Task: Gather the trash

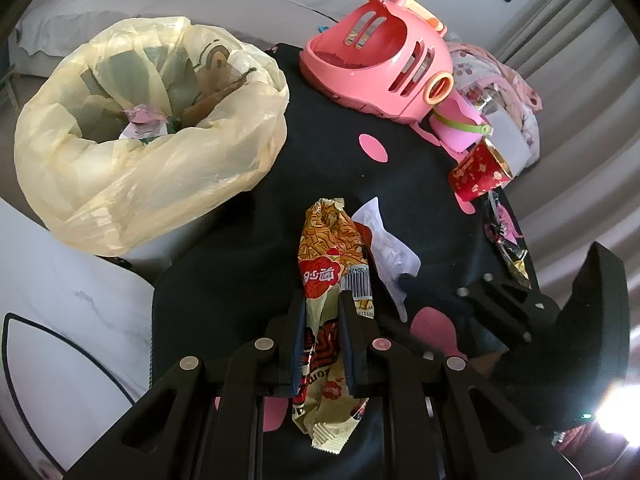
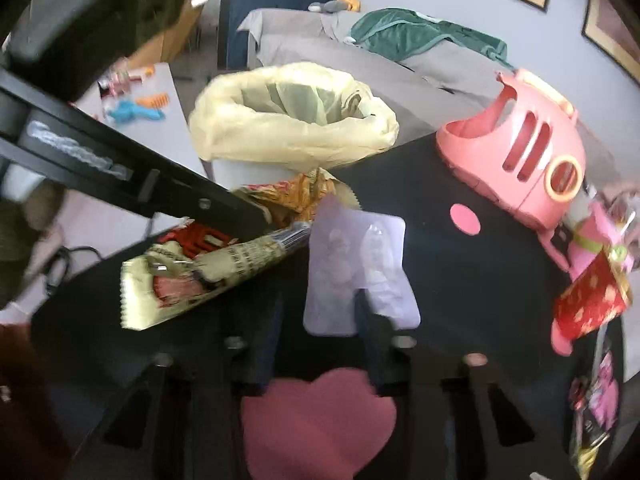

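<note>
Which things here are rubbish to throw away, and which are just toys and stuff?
Rubbish job:
- noodle wrapper, held in the left jaws
- clear plastic packet, between the right jaws
- dark wrapper at the table's edge
- yellow bin bag

Just lying about:
- pink toy helmet
- pink bucket
- red cup, tipped over

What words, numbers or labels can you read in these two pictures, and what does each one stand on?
Noodle wrapper: a red badge with two white Chinese characters, too creased and turned to read.
Barcode on that wrapper: the digits beside it are too small to read.
Red cup: gold pattern only, no legible text.
Black wrapper: the print is blurred.
</note>
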Motion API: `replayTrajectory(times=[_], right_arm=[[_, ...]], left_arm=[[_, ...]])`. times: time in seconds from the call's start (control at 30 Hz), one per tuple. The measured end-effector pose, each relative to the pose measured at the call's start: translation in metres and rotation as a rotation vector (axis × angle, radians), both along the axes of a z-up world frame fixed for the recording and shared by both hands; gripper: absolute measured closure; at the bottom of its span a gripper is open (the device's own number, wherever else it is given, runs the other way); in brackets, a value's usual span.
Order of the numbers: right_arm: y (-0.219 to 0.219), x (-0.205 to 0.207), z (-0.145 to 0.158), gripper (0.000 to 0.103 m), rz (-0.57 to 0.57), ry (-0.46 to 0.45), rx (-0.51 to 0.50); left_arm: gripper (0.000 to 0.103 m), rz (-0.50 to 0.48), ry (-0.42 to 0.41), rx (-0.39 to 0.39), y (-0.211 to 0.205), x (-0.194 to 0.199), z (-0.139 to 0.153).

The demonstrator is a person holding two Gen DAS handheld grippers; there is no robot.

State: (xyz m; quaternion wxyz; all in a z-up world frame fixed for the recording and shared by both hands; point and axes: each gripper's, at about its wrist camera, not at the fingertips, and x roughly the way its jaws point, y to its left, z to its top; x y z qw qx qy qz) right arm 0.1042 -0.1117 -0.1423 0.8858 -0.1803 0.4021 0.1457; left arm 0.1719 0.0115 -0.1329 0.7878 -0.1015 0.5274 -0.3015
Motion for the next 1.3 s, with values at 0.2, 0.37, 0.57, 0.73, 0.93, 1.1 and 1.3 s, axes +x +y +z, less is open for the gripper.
replayTrajectory(times=[0.2, 0.37, 0.57, 0.73, 0.93, 1.1, 1.3], right_arm=[[-0.037, 0.015, 0.029, 0.098, -0.123, -0.091, 0.057], [-0.084, 0.039, 0.046, 0.098, -0.218, -0.070, 0.158], [-0.104, 0.066, 0.031, 0.093, -0.221, 0.043, 0.289], [-0.104, 0.096, 0.008, 0.087, -0.235, 0.058, 0.225], [-0.098, 0.110, 0.020, 0.100, -0.214, 0.054, 0.272], [-0.068, 0.111, 0.059, 0.100, -0.129, 0.013, 0.309], [-0.013, 0.134, 0.095, 0.100, -0.008, -0.014, 0.325]], left_arm=[[0.087, 0.011, -0.014, -0.013, 0.007, 0.001, 0.006], [0.087, 0.011, -0.023, -0.029, 0.006, 0.004, 0.010], [0.086, 0.009, -0.028, -0.020, 0.003, 0.009, 0.010], [0.086, 0.009, -0.043, -0.025, 0.003, 0.013, 0.013], [0.086, 0.039, -0.125, -0.055, 0.013, 0.016, 0.038], [0.086, 0.156, -0.253, -0.011, 0.046, 0.030, 0.075], [0.087, 0.310, -0.308, 0.071, 0.091, 0.067, 0.092]])
